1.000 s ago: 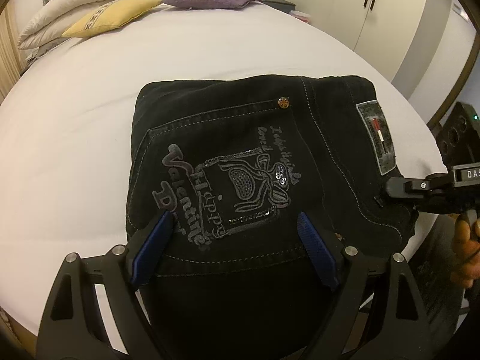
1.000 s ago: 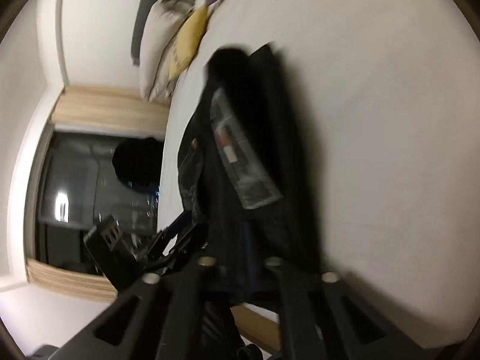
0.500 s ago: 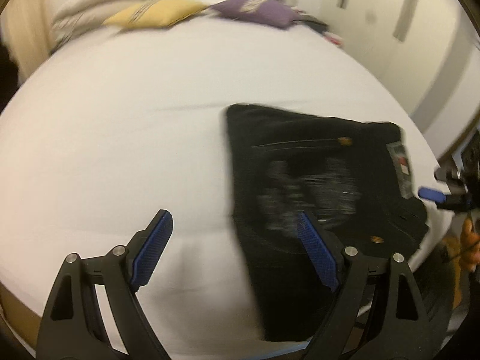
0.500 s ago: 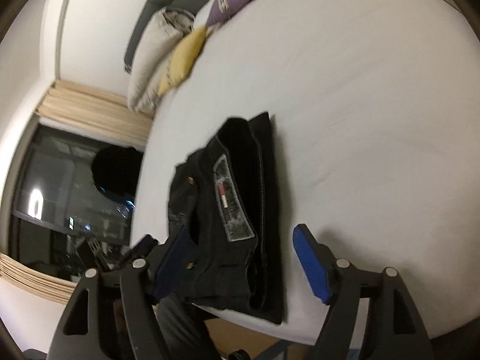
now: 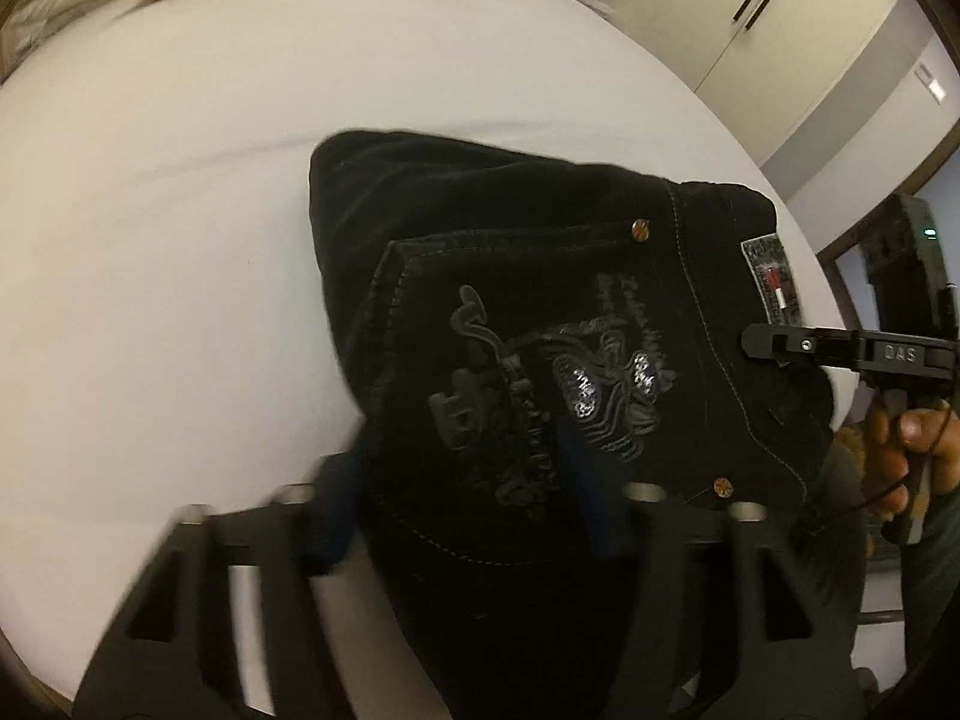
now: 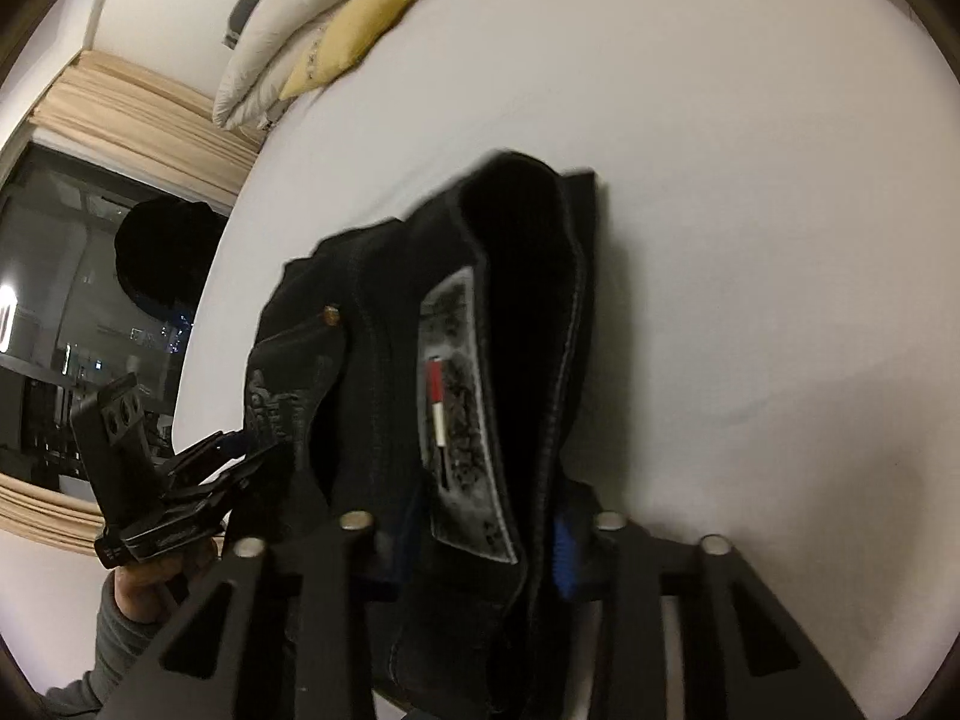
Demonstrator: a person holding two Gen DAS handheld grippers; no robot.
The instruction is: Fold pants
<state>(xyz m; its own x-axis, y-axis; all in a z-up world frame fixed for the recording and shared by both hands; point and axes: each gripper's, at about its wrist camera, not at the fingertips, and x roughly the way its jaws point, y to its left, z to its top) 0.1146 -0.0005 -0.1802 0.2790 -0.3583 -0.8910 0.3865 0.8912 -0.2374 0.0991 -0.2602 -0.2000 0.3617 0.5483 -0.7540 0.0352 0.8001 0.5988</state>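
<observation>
left gripper (image 5: 462, 504) fingers blurred, pants (image 5: 540, 324) cut off below

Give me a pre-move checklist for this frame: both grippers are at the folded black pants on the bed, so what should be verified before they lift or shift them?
1. Pants folded into a compact bundle: ok.
2. Left gripper has denim between its jaws: ok; jaws closing, firm grip: cannot tell.
3. Right gripper straddles the waistband edge by the label patch: ok; jaws closing, firm grip: cannot tell.
4. All layers caught in each grip: cannot tell.
5. Bed sheet around the bundle free of clutter: ok.
6. Cushions well away from the pants: ok.
</observation>
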